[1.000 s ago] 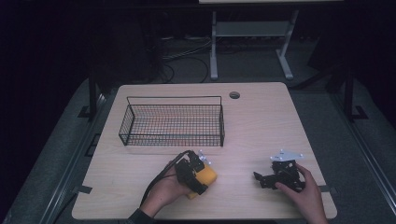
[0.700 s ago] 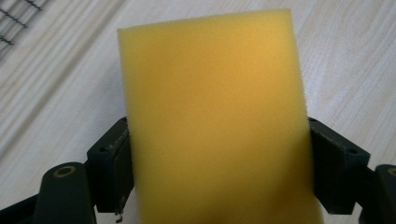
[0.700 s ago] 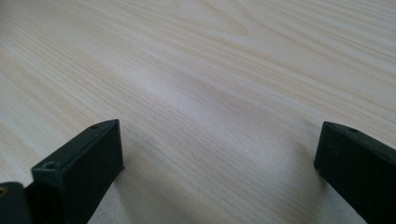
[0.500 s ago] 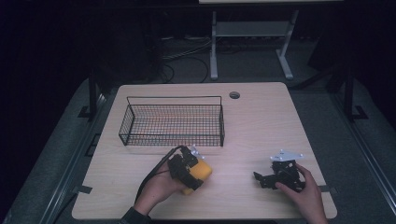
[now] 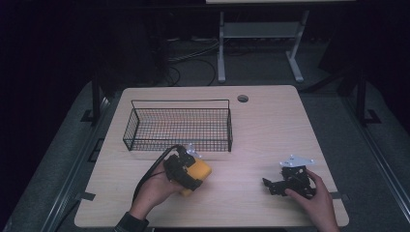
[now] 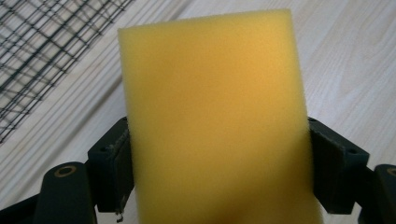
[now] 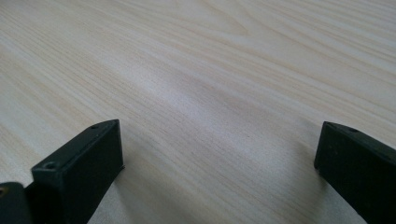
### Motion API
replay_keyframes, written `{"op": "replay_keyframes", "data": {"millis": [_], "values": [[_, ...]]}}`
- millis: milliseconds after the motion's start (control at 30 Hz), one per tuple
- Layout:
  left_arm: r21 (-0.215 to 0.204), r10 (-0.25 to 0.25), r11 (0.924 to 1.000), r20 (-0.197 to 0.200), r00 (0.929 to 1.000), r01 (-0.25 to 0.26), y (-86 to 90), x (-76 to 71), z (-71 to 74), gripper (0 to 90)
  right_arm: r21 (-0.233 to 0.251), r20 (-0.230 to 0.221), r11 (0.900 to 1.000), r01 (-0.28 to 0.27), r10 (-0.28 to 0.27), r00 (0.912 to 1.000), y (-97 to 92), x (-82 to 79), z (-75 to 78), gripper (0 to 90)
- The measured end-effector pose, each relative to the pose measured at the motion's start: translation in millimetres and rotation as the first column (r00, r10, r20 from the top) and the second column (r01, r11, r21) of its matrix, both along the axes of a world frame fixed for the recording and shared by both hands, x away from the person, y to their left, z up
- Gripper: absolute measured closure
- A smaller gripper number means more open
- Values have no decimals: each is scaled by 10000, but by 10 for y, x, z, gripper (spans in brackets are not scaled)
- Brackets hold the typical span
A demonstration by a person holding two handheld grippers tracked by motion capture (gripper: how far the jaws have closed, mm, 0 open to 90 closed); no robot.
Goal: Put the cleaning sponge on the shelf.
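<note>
The left gripper (image 5: 186, 170) had its jaws pressed against both sides of a yellow sponge (image 6: 215, 121), which stood wedged between them and stuck out past their tips, just in front of the wire basket (image 5: 145, 128). The right gripper (image 7: 219, 172) sat low over the wooden table (image 5: 270, 125), its jaws wide apart with bare wood between them.

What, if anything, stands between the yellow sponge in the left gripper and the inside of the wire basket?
Only the wire basket itself: its near wall stands between the yellow sponge, clamped in the left gripper, and the inside. The sponge would likely have to be lifted over that rim. Nothing else lies on the table between them.
</note>
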State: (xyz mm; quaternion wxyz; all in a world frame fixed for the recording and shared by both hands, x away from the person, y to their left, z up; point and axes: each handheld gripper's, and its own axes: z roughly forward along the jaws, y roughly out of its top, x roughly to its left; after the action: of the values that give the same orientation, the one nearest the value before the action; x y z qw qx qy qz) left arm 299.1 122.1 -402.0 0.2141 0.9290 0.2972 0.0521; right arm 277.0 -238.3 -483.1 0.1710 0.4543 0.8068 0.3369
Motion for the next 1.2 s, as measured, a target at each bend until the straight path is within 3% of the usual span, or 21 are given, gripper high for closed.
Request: {"op": "replay_keyframes", "data": {"millis": [700, 1200], "values": [[-54, 660, 9978, 293, 9974, -658, 284, 124, 192, 214, 7, 0, 10000, -3, 3, 10000, 0, 0, 0, 3], [-32, 1215, 9926, 564, 9910, -1216, 520, 277, 364, 215, 26, -19, 10000, -2, 2, 10000, 1, -1, 1, 4]]}}
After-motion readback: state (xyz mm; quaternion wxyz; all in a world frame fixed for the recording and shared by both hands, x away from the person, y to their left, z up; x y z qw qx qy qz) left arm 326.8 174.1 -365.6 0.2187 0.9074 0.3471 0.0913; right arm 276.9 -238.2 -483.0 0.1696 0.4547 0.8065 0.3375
